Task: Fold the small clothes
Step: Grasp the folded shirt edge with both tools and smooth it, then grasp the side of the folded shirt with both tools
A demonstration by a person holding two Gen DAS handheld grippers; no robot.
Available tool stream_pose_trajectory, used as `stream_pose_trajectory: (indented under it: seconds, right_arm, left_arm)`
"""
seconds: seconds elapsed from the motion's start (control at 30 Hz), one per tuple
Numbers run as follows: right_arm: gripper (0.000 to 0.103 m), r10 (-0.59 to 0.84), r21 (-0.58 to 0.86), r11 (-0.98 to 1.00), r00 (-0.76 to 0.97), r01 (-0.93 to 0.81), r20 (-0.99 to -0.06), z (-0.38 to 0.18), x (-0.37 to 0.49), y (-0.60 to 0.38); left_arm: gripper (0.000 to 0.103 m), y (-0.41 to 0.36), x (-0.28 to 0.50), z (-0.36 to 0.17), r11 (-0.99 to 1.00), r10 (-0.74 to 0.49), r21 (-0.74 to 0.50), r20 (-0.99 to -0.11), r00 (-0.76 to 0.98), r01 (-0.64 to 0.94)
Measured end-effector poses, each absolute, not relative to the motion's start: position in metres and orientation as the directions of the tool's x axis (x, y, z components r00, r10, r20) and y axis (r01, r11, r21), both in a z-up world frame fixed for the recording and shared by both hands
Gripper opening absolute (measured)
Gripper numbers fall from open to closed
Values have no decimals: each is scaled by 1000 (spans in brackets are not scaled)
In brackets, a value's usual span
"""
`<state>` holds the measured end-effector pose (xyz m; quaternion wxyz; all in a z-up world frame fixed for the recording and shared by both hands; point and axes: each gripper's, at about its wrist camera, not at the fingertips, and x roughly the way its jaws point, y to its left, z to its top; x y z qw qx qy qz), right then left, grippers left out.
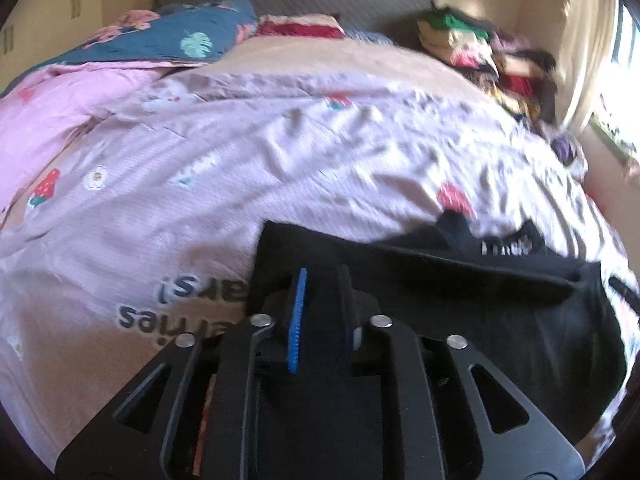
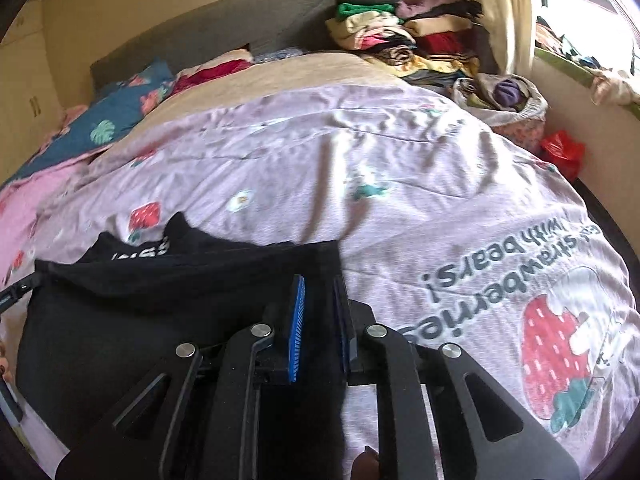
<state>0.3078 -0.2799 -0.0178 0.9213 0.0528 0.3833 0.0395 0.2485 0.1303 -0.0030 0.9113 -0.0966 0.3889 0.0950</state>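
One black garment [image 1: 460,292], two tools [image 1: 320,280] [image 2: 320,284], one pink duvet [image 1: 240,160], one clothes pile [image 2: 412,40].

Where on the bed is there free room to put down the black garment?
Free: the middle of the pink cover, between the blue pillow and the clothes pile; also beside the strawberry print. Crowded: the far right corner with the pile. Both claws hold the black garment.
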Motion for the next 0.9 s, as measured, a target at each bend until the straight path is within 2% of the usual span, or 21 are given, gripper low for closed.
stream_pose_trajectory:
  seconds: [0.1, 0.17, 0.2, 0.27, 0.37, 0.4, 0.43, 0.47, 0.57, 0.73, 0.9]
  right_arm:
    - [20, 108, 118, 992, 675, -31, -729, -24, 313, -282]
    - [47, 110, 106, 993, 656, -46, -746, -29, 316, -276]
    - [49, 108, 97, 994, 654, -53, -748, -31, 316, -273]
    - [49, 106, 83, 994, 650, -67, -752, -33, 317, -267]
    - [46, 102, 78, 995, 654, -66, -750, -35, 319, -265]
    - [41, 103, 83, 995, 657, -61, -747, -36, 319, -267]
    - [21, 110, 94, 994, 660, -60, -743, -36, 320, -268]
    - [7, 116, 108, 993, 667, -54, -736, -35, 320, -271]
    - [6, 143, 149, 987, 692, -52, -708, -25, 317, -278]
    - [6, 155, 168, 984, 763, -61, -628, 3, 312, -281]
    - [6, 124, 133, 990, 772, -52, -623, 2, 321, -276]
  left_arm:
    - [17, 146, 240, 1, 948, 108, -135, -714, 692, -287]
    - [28, 154, 239, -2, 942, 106, -146, -724, 681, -302]
    - [31, 157, 239, -5, 940, 96, -158, -730, 676, -304]
    - [52, 161, 240, -11, 936, 64, -188, -740, 669, -297]
    - [55, 158, 242, -20, 940, 38, -197, -750, 660, -279]
    - [54, 156, 244, -23, 941, 37, -195, -754, 656, -277]
    - [40, 154, 244, -25, 943, 38, -191, -754, 655, -274]
    - [17, 153, 245, -26, 944, 38, -187, -754, 656, -271]
    - [4, 154, 239, -22, 942, 23, -215, -726, 687, -259]
    - [4, 156, 222, 4, 941, 55, -222, -644, 763, -255]
    - [4, 156, 225, 8, 946, 96, -180, -641, 762, -271]
